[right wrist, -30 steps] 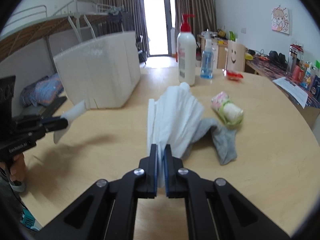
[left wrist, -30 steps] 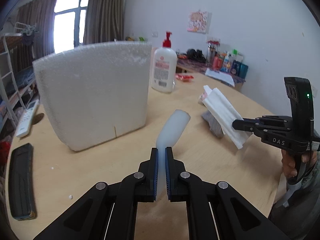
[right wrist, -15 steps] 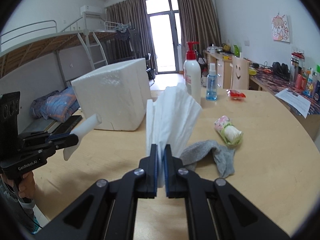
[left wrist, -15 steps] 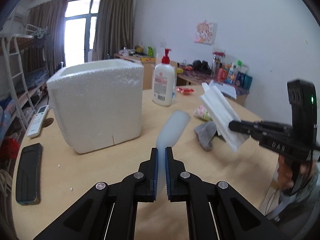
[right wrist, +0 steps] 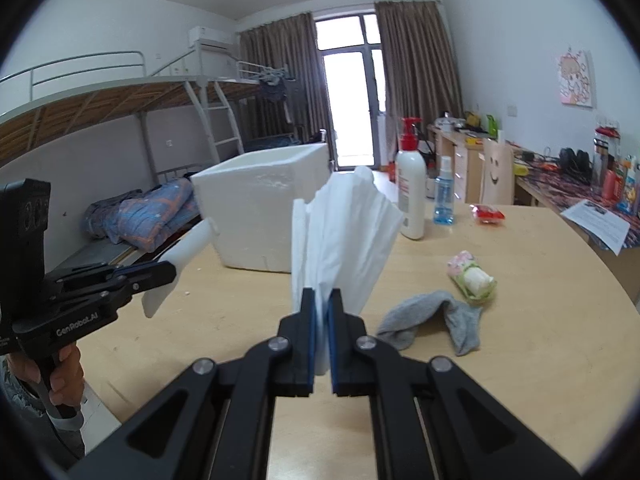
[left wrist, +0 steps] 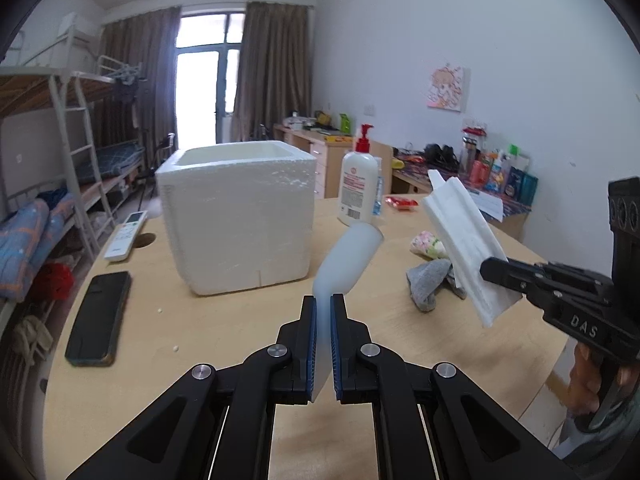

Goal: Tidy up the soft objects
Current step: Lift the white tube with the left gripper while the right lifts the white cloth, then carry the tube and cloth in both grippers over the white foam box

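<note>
On the wooden table stands a foam box, beside bunk beds.

Place: I am working in a dormitory bedroom.
Beds: metal bunk bed with ladder is standing along the wall.
Bedding: blue quilt is lying below.
Desks: cluttered desk, curtained balcony door.

The foam box is white. The folded cloth is white too. The sock is grey. The bottle is white with a red pump. The table is light wood. The phone is black.
</note>
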